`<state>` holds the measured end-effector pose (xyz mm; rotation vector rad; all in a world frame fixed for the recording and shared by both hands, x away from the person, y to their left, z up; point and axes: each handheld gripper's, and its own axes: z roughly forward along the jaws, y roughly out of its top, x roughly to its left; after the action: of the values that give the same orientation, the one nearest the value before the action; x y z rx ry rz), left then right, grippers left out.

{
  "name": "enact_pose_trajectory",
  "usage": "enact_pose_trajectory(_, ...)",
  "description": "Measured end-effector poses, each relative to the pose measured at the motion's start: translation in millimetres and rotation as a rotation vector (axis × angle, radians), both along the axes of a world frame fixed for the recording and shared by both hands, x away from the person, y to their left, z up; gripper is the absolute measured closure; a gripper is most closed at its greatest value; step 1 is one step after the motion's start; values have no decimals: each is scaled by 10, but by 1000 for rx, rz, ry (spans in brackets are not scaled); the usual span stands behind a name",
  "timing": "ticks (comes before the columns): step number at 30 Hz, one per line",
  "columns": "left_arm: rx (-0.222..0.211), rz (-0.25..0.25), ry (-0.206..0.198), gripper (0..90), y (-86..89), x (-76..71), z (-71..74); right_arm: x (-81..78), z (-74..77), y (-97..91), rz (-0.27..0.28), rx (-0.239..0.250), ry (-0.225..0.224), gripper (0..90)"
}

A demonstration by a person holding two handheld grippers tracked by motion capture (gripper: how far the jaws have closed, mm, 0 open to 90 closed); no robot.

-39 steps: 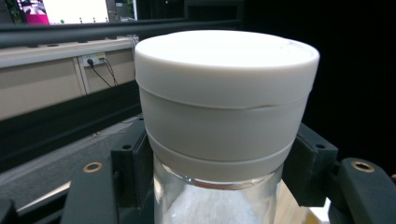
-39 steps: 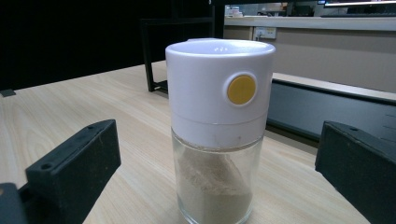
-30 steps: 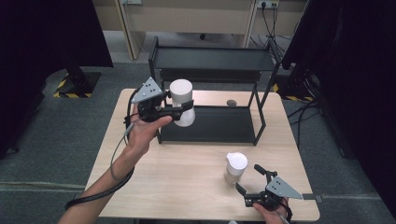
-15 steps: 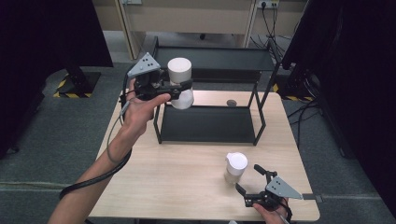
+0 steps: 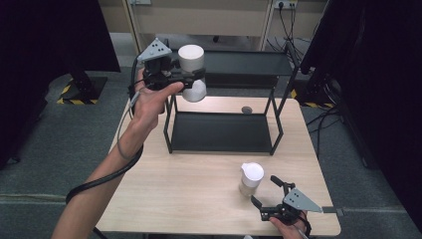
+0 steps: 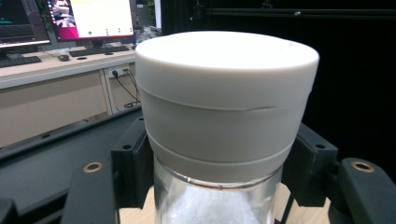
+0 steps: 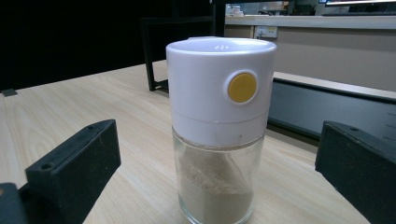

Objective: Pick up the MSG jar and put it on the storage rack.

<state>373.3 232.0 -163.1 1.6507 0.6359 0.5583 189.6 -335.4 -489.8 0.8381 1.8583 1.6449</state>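
Note:
My left gripper [image 5: 191, 77] is shut on a glass jar with a wide white lid [image 5: 191, 59], held in the air at the left end of the black two-level rack [image 5: 239, 62], about level with its top shelf. In the left gripper view the jaws clamp the jar [image 6: 219, 126] just below its lid. A second jar [image 5: 250, 178] with a white cap, a yellow button and beige powder stands on the wooden table [image 5: 174, 194]. My right gripper [image 5: 266, 191] rests open just in front of it; that jar [image 7: 219, 135] stands between the spread jaws, untouched.
The rack's lower shelf [image 5: 219, 132] lies flat on the table. A small grey disc [image 5: 246, 109] sits on the table behind it. Dark curtains and cables [image 5: 328, 109] flank the table's right side; a striped floor marking [image 5: 67, 94] shows at left.
My left hand has lifted the white-lidded jar from beside the rack's lower level up to the height of the top shelf. The right gripper and the powder jar have stayed put.

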Motion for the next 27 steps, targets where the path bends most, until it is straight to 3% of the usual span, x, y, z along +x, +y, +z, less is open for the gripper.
enact_pose_trajectory(14, 13, 78, -22, 352, -194, 145, 284, 2, 0, -12, 3, 5, 0, 5)
enact_pose_trajectory(23, 22, 146, -29, 352, -329, 291, 328, 3, 0, -15, 5, 6, 2, 4)
enact_pose_trajectory(27, 7, 172, -24, 352, -386, 391, 319, -1, 0, -22, 4, 9, 0, 5)
